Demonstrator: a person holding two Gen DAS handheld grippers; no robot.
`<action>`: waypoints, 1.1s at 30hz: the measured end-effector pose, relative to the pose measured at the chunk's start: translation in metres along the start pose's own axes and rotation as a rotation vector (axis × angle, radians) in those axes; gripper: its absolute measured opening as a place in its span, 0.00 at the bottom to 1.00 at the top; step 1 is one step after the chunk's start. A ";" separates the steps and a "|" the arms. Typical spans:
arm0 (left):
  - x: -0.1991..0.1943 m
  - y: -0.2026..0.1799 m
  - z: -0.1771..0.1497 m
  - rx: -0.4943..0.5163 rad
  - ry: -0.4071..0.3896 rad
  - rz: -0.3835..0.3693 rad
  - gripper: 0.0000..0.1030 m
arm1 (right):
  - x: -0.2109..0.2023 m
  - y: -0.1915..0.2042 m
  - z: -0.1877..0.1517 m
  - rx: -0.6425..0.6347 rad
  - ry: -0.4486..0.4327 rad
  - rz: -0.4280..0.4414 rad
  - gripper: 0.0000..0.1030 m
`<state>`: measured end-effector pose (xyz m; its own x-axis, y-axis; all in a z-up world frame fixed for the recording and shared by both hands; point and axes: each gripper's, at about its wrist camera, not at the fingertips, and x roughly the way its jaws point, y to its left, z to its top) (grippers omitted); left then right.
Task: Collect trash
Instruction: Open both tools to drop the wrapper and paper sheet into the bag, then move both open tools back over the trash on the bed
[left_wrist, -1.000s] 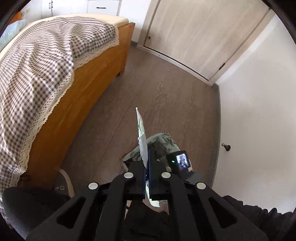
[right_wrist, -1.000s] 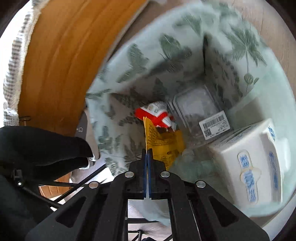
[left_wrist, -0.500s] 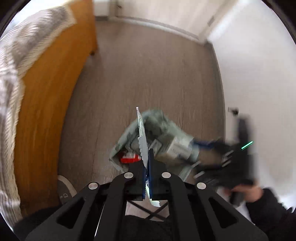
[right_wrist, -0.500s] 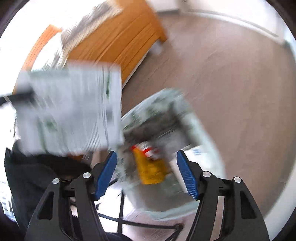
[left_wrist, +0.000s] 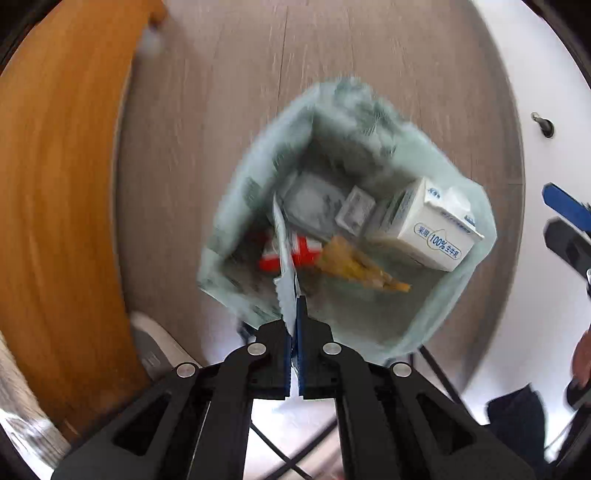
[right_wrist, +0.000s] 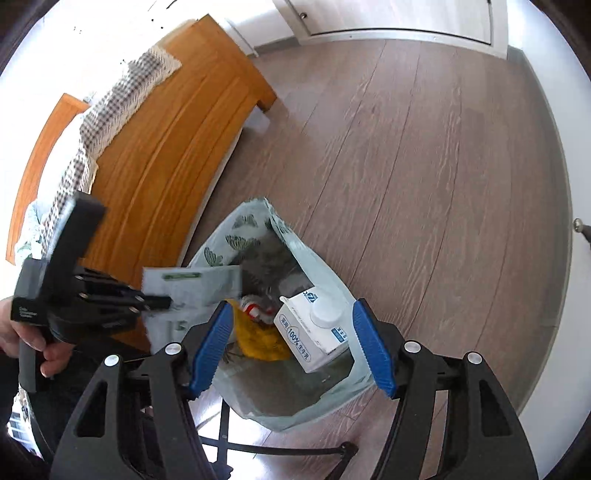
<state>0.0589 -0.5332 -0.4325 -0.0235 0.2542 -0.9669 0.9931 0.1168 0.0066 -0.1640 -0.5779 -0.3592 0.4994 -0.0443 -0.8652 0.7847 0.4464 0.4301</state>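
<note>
A pale green trash bag with a leaf print stands open on the floor. In it lie a white milk carton, a clear plastic tray, a red-and-white wrapper and a yellow wrapper. My left gripper points down over the bag's mouth, shut on a thin white-and-green wrapper seen edge-on. The right wrist view shows that wrapper flat in the left gripper, at the bag's left rim. My right gripper hangs open and empty above the carton.
A wooden bed frame with a checked spread runs along the left of the bag. Wood floor stretches toward a door. A white wall with a door stopper is on the right. A black stand sits under the bag.
My left gripper came down and tipped over the bag, still gripping its wrapper. My right gripper opened, left the yellow wrapper in the bag and rose out of it.
</note>
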 end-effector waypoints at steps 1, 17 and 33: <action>0.007 0.003 0.001 -0.033 0.013 0.011 0.00 | 0.002 0.001 -0.001 -0.007 0.003 -0.001 0.63; 0.023 0.036 -0.011 -0.511 0.020 -0.165 0.42 | 0.014 0.025 -0.008 -0.066 0.020 -0.015 0.63; -0.107 0.051 -0.050 -0.467 -0.290 -0.332 0.46 | -0.009 0.054 0.007 -0.171 -0.042 -0.061 0.63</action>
<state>0.1062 -0.5062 -0.3156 -0.2242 -0.1298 -0.9659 0.7825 0.5667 -0.2578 -0.1233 -0.5599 -0.3263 0.4708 -0.1117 -0.8751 0.7419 0.5870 0.3242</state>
